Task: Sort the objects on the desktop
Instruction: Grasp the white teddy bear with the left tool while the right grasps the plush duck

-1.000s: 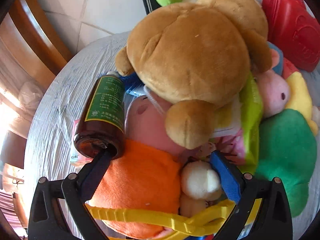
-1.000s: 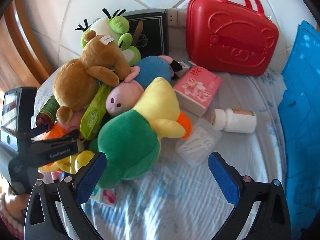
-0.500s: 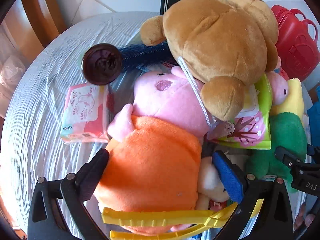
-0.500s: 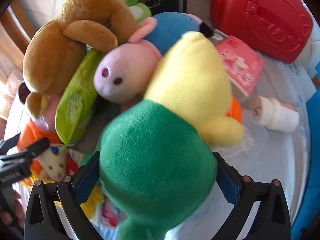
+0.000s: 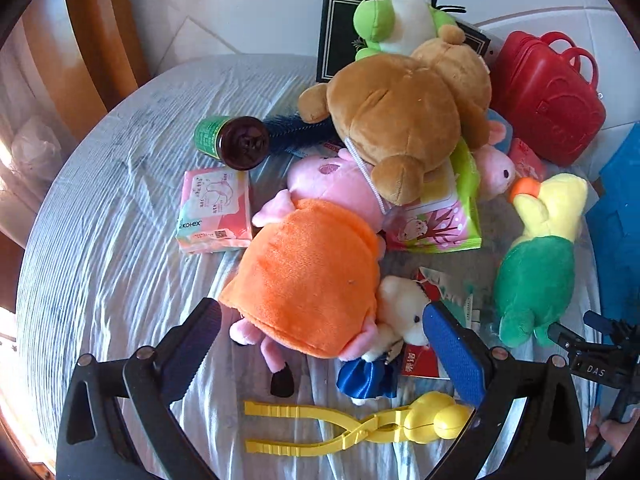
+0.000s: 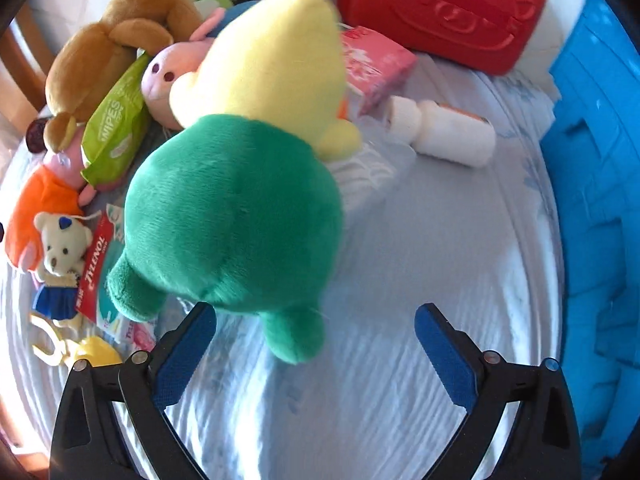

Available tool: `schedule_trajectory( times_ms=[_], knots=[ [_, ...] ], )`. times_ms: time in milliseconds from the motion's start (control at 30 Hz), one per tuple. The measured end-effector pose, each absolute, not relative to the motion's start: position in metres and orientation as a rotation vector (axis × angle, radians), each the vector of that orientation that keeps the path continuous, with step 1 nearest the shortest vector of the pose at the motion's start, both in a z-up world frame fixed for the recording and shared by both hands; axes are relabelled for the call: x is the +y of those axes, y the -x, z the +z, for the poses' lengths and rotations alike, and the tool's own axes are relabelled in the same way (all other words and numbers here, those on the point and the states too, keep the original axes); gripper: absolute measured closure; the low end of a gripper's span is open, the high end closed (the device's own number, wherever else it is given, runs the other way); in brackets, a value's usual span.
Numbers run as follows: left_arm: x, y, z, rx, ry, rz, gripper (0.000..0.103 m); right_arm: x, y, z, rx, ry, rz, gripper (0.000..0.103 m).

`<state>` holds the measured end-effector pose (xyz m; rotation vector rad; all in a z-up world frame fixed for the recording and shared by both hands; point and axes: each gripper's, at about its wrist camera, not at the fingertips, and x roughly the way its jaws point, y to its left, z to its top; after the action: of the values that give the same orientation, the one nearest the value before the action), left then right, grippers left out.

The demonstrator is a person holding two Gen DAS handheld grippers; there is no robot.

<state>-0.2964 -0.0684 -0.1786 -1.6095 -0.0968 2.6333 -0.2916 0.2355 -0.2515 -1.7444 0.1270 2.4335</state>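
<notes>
A pile of soft toys lies on the cloth-covered table. A pig in an orange dress [image 5: 304, 276] lies just ahead of my open, empty left gripper [image 5: 320, 348]. A small white bear [image 5: 400, 312] touches its right finger. A brown bear [image 5: 400, 120] tops the pile. A green and yellow duck [image 6: 240, 184] lies just ahead of my open, empty right gripper [image 6: 316, 344], its feet between the fingers; it also shows in the left wrist view [image 5: 540, 256].
A red case [image 6: 440, 12] stands at the back, a blue crate [image 6: 600, 200] at the right. A white bottle [image 6: 444, 132], pink tissue box [image 6: 376, 64], wipes pack [image 6: 116, 120], brown bottle [image 5: 236, 142], pink pad pack [image 5: 216, 210] and yellow tongs [image 5: 360, 428] lie about.
Both grippers have pulled back from the pile. The brown bottle fell away from the left finger and lies on the table. The duck has slid toward the right, away from the pile.
</notes>
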Motion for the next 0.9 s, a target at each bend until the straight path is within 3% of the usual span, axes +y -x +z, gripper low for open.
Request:
schedule_trajectory(
  times_ms=[133, 200, 267, 333, 467, 667, 733, 900],
  knots=[
    [-0.056, 0.286, -0.179, -0.098, 1.593, 2.613, 0.001, 0.238, 0.28, -0.236, 0.146, 1.687, 2.484, 0.001],
    [-0.045, 0.284, -0.188, -0.096, 1.607, 2.585, 0.012, 0.231, 0.281, -0.23, 0.13, 1.647, 2.514, 0.004],
    [-0.029, 0.278, -0.2, -0.085, 1.652, 2.519, 0.03, 0.225, 0.282, -0.228, 0.139, 1.636, 2.532, 0.018],
    [-0.016, 0.273, -0.216, -0.086, 1.707, 2.443, 0.036, 0.224, 0.285, -0.228, 0.161, 1.642, 2.542, 0.021],
    [-0.009, 0.287, -0.247, -0.084, 1.777, 2.403, 0.036, 0.219, 0.291, -0.231, 0.174, 1.665, 2.548, 0.021],
    [-0.016, 0.322, -0.263, -0.18, 1.766, 2.394, 0.056, 0.22, 0.31, -0.237, 0.166, 1.687, 2.61, 0.021],
    [-0.012, 0.33, -0.261, -0.154, 1.748, 2.408, 0.058, 0.219, 0.32, -0.238, 0.17, 1.687, 2.616, 0.021],
    [-0.008, 0.344, -0.261, -0.158, 1.73, 2.421, 0.058, 0.212, 0.344, -0.244, 0.219, 1.705, 2.631, 0.009]
  ],
)
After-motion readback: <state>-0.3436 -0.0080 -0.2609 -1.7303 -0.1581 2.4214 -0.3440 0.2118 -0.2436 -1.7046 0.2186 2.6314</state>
